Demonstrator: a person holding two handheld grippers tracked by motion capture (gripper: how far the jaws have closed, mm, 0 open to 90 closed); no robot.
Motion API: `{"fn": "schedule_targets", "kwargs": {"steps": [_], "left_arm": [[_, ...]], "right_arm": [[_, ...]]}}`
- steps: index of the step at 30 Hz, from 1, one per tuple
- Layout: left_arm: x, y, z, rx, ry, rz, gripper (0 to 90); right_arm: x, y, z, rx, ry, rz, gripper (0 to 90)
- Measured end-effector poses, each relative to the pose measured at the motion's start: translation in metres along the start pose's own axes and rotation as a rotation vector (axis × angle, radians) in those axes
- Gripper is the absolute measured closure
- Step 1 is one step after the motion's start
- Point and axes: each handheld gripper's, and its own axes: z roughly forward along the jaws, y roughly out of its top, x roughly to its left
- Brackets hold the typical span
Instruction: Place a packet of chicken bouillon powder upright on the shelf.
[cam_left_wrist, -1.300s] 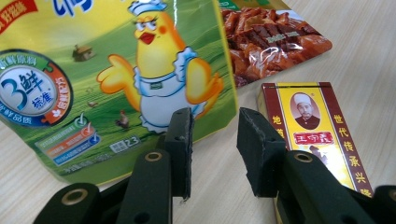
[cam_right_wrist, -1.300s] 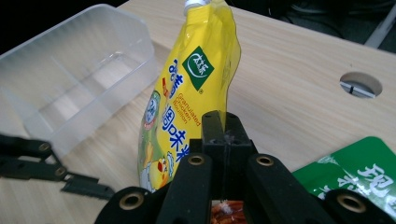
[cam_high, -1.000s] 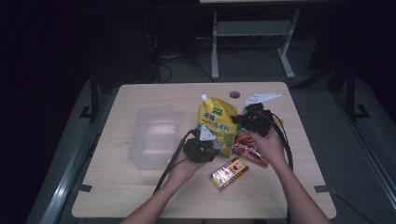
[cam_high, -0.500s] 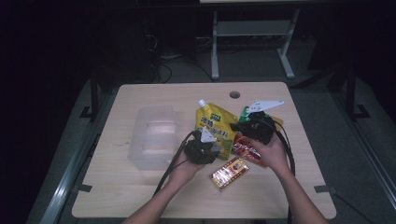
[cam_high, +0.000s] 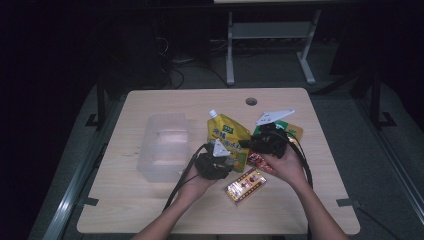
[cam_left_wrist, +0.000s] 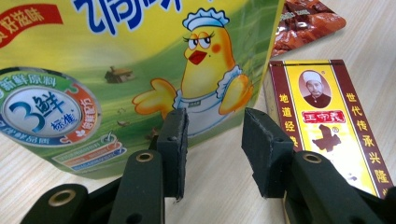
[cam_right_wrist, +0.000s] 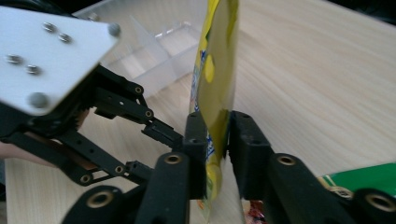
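Pouch (cam_high: 227, 139) stands mid-counter, its edge between the right gripper (cam_right_wrist: 217, 140), whose jaws have just been opening. Left gripper (cam_left_wrist: 214, 149) gapes empty at the pouch's six o'clock.

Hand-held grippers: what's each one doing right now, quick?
Left hand-held gripper: open, nothing between its pads, pointed at the yellow pouch.
Right hand-held gripper: jaws just been opening, pouch edge between them, one pad with a gap.
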Motion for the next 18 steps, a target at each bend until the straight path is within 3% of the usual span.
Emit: {"fn": "schedule_targets", "kwargs": {"steps": [6,9,11,15,18], "left_arm": [[-0.003,-0.001,-0.003,0.002,-0.008,0.01,60.1],[-0.005,-0.002,-0.005,-0.001,-0.014,0.015,59.9],[-0.006,-0.002,-0.007,-0.001,-0.016,0.026,59.6],[-0.008,-0.004,-0.009,-0.007,-0.028,0.026,59.0],[-0.008,-0.005,-0.012,-0.015,-0.035,0.028,58.2]], "right_arm": [[0.003,0.003,0.016,0.03,-0.037,0.012,70.3],[0.002,0.003,0.019,0.028,-0.054,0.019,74.2],[0.001,0.002,0.02,0.025,-0.046,0.042,77.7],[0.001,0.002,0.024,0.029,-0.049,0.034,79.8],[0.0,0.002,0.025,0.02,-0.026,0.057,84.6]]}}
